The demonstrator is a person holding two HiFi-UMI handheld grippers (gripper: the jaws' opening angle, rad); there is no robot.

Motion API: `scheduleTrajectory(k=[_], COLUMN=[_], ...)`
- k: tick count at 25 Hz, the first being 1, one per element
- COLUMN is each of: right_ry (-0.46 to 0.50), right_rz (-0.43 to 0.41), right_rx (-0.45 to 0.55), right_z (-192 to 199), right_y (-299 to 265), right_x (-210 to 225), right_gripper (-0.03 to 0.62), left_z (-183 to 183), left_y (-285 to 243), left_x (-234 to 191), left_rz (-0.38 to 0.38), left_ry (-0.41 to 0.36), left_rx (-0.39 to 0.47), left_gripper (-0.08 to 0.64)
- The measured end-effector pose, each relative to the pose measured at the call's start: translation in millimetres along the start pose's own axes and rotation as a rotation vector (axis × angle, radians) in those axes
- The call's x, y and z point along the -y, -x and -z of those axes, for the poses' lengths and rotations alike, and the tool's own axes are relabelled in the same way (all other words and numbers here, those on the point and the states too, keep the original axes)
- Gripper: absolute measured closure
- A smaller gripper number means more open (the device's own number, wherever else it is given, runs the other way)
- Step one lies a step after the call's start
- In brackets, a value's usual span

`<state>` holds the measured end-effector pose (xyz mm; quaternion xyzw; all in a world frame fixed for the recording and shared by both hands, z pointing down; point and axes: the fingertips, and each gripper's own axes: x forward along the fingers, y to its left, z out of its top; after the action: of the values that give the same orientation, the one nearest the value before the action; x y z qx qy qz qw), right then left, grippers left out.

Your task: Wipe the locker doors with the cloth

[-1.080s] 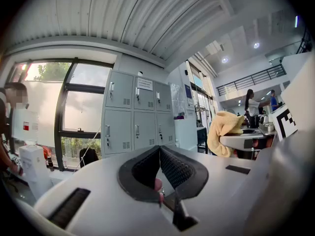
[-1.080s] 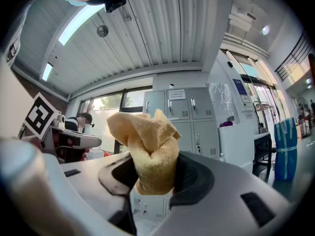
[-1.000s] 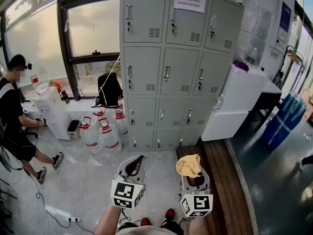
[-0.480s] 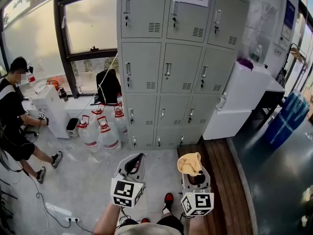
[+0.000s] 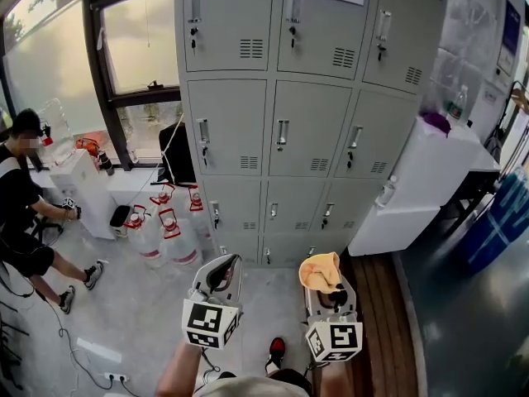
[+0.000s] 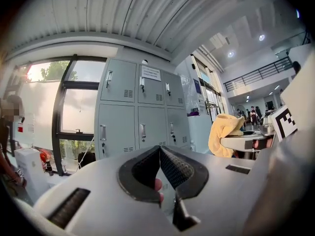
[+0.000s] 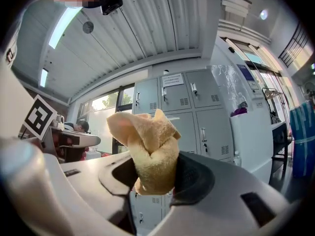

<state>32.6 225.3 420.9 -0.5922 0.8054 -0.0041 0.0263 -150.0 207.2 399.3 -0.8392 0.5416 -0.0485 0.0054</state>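
Grey metal lockers [image 5: 289,122] with several small doors stand ahead; they show also as the lockers [image 6: 140,117] in the left gripper view and the lockers [image 7: 189,107] in the right gripper view. A yellow cloth [image 5: 320,271] is bunched between the jaws of my right gripper [image 5: 324,286], low and a little right of centre, well short of the doors. The cloth [image 7: 147,149] sticks up from the right gripper [image 7: 155,173]. My left gripper [image 5: 221,273] is beside it on the left, shut with nothing held, its tips meeting at the left gripper [image 6: 160,154].
Water jugs [image 5: 165,226] stand on the floor left of the lockers. A seated person [image 5: 25,205] is at the far left by a white unit [image 5: 83,190]. A white cabinet [image 5: 413,180] adjoins the lockers on the right, with blue jugs [image 5: 500,222] beyond. A cable strip [image 5: 99,354] lies lower left.
The view has moved closer to the lockers, which now loom larger. Both grippers keep their places in view, the right one still holding the cloth.
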Motion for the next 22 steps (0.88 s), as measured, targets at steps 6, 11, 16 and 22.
scheduleTrajectory(k=[6,11,16,22], right_ry=[-0.005,-0.018,-0.015,-0.019], right_rz=[-0.037,-0.068,-0.113,-0.153], right_rx=[0.004,0.001,0.016,0.029], right_z=[-6,-3,-4,-9], right_y=[-67,-114,-157,-211], right_x=[55,91,113,127], right_gripper=[0.411,0.411,0.411,0.411], left_z=[-14,-18,-18,-24], left_y=[-84,-140,-183,-229], left_x=[3,-1,-9,-29], left_rz=[-0.015,-0.048,-0.079,-0.111], left_ry=[0.003,-0.003,0.002,0.0], left_rx=[-0.006,-0.013,-0.026,-0.03], left_gripper=[0.537,0.537,0.537,0.537])
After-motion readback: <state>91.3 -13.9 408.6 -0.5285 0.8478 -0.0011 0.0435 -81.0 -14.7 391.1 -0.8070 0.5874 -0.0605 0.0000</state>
